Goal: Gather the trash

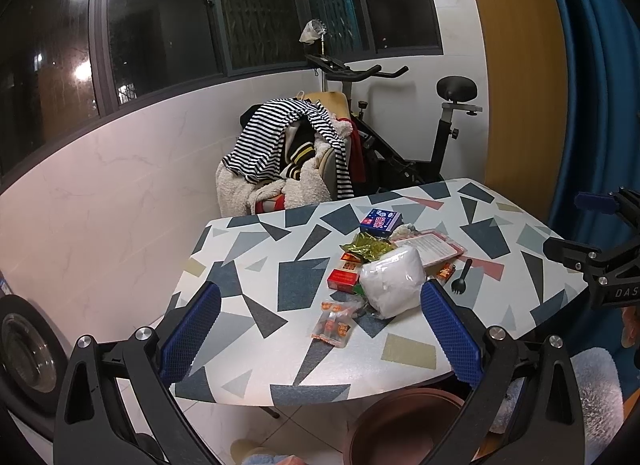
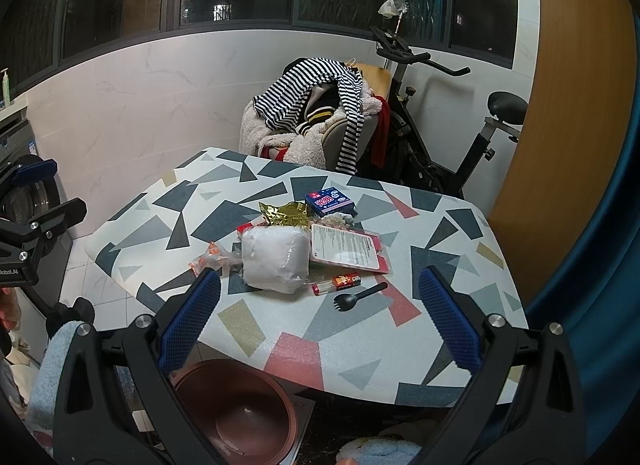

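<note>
Both poised above the near edge of a patterned surface (image 1: 256,273), nothing yet picked up. Left hand-held gripper (image 1: 320,329) spread wide and empty, aimed at the litter from the near-left corner; right hand-held gripper (image 2: 320,317) likewise parted and empty, facing the same heap from the other side. Trash bunched mid-surface rather than scattered: a white plastic bag (image 2: 276,257) lying on top of the pile, an orange snack wrapper (image 1: 334,325) nearest the left fingers, a gold foil packet (image 2: 286,215), red boxes (image 1: 342,279), a blue box (image 2: 330,203) at the far end, a flat red-edged package (image 2: 346,251), a small red tube (image 2: 338,283) and a black plastic spork (image 2: 358,295) just beside it. Brown bin (image 2: 240,409) parked on the floor right below the surface's near edge, open-mouthed, seemingly so that each piece needs only a short drop. Likely first target: the loose wrapper or the spork, both clear of the pile and easy to pinch.
</note>
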A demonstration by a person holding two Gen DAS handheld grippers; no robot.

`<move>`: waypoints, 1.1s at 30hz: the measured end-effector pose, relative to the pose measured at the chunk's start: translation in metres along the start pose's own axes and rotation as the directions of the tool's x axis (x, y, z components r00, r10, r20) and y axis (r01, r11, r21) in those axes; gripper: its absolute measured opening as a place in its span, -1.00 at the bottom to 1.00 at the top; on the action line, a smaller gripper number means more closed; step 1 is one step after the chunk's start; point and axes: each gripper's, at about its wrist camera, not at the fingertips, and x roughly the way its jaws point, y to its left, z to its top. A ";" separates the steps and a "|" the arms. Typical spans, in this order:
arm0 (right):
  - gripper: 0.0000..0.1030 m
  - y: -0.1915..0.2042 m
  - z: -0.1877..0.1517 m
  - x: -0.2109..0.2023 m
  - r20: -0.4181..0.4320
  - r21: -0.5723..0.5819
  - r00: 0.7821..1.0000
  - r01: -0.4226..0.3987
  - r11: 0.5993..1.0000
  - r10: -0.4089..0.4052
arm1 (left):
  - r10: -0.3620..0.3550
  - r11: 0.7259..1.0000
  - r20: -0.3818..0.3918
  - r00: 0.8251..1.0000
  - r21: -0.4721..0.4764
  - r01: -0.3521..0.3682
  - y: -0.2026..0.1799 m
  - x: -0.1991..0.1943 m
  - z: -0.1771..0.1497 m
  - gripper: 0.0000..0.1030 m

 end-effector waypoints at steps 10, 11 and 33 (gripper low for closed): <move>0.89 0.001 -0.001 -0.001 0.002 -0.001 1.000 0.002 1.000 -0.002 | -0.001 1.000 0.001 1.000 0.001 0.001 0.000 0.000 0.000 0.91; 0.89 0.001 -0.001 -0.001 0.002 -0.002 1.000 0.003 1.000 -0.003 | 0.000 1.000 0.002 1.000 0.001 0.000 0.000 0.000 0.000 0.91; 0.89 0.001 0.001 -0.001 0.002 -0.001 1.000 0.007 1.000 -0.007 | -0.003 1.000 0.009 1.000 0.001 0.003 0.010 -0.003 0.004 0.91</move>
